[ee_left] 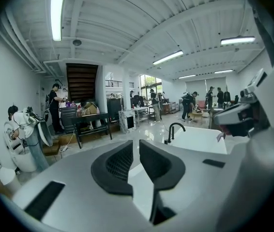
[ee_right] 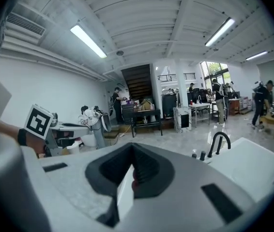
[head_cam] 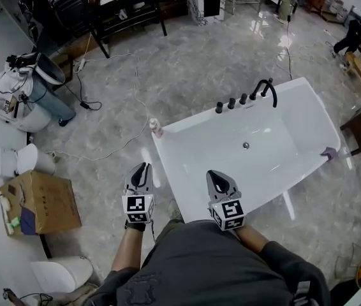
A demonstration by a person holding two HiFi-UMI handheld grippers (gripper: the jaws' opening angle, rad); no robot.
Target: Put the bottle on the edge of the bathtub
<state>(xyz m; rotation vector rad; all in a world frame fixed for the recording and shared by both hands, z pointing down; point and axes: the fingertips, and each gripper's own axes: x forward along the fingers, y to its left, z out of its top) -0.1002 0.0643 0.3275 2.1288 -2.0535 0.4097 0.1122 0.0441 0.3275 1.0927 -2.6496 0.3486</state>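
Note:
A small pink bottle (head_cam: 156, 127) with a pale cap stands upright at the left corner of the white bathtub's rim (head_cam: 193, 121). Both grippers hang close to my body over the tub's near edge, well short of the bottle. My left gripper (head_cam: 141, 173) (ee_left: 136, 146) shows a narrow gap between its black pads, with nothing in it. My right gripper (head_cam: 221, 181) (ee_right: 133, 149) has its fingertips together and holds nothing. The tub (ee_left: 200, 139) (ee_right: 255, 166) lies ahead in both gripper views; the bottle cannot be made out clearly in either.
A black faucet (head_cam: 265, 88) with several knobs stands on the tub's far rim. A purple cloth (head_cam: 329, 152) lies on the right rim. A cardboard box (head_cam: 40, 203) and white fixtures sit on the floor at left, with cables (head_cam: 104, 152) across the marble. People work farther back.

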